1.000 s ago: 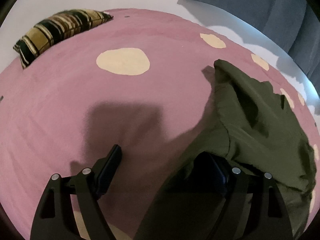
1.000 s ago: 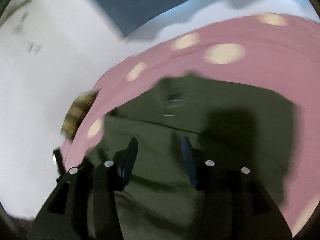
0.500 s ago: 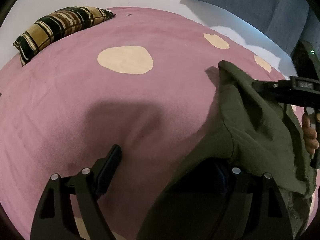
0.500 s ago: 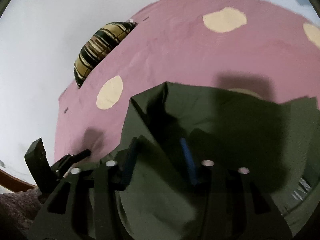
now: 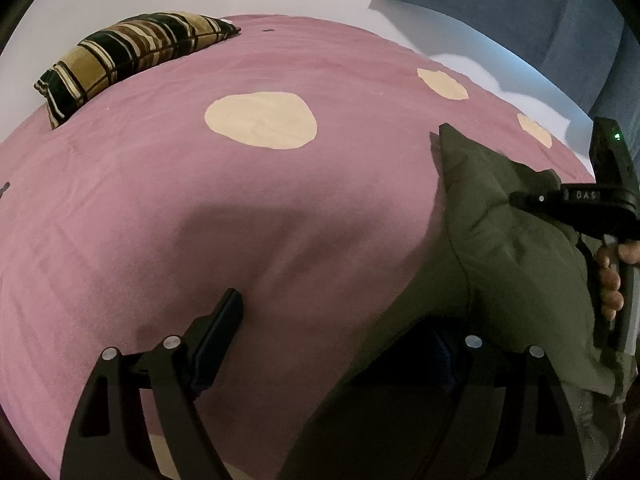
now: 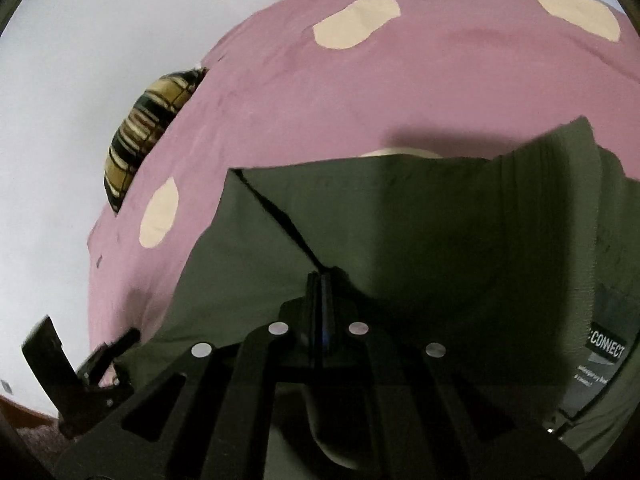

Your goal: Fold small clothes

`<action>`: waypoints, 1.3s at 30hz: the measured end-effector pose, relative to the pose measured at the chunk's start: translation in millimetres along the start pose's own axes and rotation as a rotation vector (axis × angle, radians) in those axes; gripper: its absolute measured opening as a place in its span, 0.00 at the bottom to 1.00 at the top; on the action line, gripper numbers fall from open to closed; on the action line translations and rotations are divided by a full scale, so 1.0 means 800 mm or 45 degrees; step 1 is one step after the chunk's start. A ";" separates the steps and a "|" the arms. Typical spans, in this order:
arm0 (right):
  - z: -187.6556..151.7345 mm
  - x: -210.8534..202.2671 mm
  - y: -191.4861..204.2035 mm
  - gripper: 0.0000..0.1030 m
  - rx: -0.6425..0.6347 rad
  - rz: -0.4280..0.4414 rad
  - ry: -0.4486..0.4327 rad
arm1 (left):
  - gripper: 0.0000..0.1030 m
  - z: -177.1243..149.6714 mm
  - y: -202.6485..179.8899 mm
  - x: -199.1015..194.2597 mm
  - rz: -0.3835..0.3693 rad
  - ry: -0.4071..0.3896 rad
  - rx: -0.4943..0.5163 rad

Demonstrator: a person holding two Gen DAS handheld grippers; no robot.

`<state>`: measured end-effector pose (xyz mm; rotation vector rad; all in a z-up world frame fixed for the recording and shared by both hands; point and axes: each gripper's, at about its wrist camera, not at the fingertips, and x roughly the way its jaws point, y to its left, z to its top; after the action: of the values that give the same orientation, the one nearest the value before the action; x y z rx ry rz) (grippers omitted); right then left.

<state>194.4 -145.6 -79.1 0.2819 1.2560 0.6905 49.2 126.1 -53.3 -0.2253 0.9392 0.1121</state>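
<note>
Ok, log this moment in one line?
phase: fold start | right gripper: shut on olive garment | left gripper: open, garment draped over one finger | surface: pink spotted blanket

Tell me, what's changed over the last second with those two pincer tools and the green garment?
The right gripper, open a second ago, has come in over the garment and shut on a fold of it. The left gripper has stayed open in the same spot, its right finger hidden under the cloth. The pink cover and striped pillow have not moved.
</note>
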 end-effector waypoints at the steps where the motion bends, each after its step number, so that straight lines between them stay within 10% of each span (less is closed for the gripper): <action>1: 0.001 -0.008 -0.001 0.04 0.015 0.007 -0.032 | 0.79 0.000 0.000 -0.001 -0.001 -0.003 0.000; 8: -0.033 -0.146 -0.023 0.36 0.124 0.010 -0.320 | 0.79 0.001 0.007 -0.004 -0.007 -0.007 -0.028; 18: -0.278 -0.336 -0.119 0.46 0.486 -0.226 -0.545 | 0.79 0.000 0.021 -0.016 -0.018 0.031 -0.015; 26: -0.448 -0.371 -0.132 0.48 0.698 -0.236 -0.562 | 0.79 -0.016 0.071 -0.065 -0.187 0.041 -0.004; 39: -0.564 -0.363 -0.077 0.57 0.687 0.022 -0.467 | 0.79 -0.110 0.132 -0.130 -0.611 0.194 0.102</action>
<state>-249.1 -448.9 -28.1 0.8256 1.0659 0.2811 -101.3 207.5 -34.6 -0.3825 1.0152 -0.3886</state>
